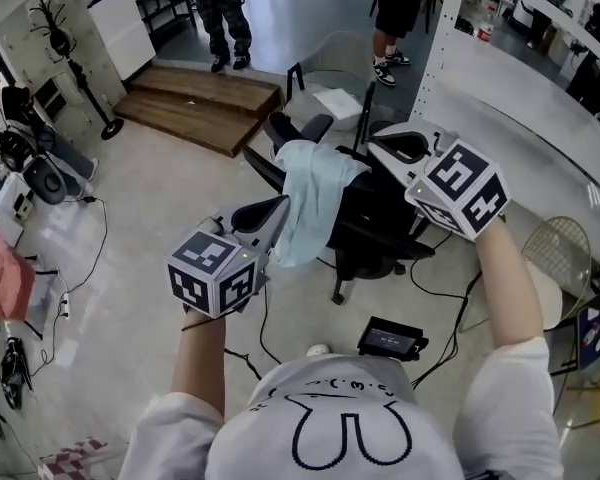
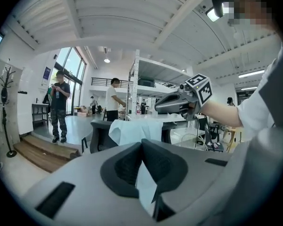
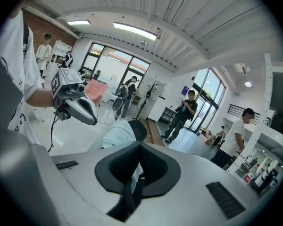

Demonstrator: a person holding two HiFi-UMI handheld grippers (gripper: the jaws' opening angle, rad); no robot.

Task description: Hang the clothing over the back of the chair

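Observation:
A pale mint garment (image 1: 315, 198) hangs over the back of a black office chair (image 1: 380, 230) in the middle of the head view. My left gripper (image 1: 278, 208) is level with the cloth's lower left edge and its jaws are shut. My right gripper (image 1: 373, 148) is by the cloth's upper right corner, also shut. The left gripper view has the garment (image 2: 134, 131) draped on the chair beyond my left gripper's (image 2: 141, 142) closed tips. In the right gripper view, garment (image 3: 114, 135) and headrest (image 3: 137, 128) lie just past my right gripper's (image 3: 140, 145) closed tips. I see no cloth pinched in either.
A wooden step platform (image 1: 200, 103) lies behind the chair, and a second chair (image 1: 325, 88) stands beyond it. Two people (image 1: 225, 13) stand at the back. White shelving (image 1: 520, 98) runs along the right. A black device (image 1: 390, 338) and cables lie on the floor near my feet.

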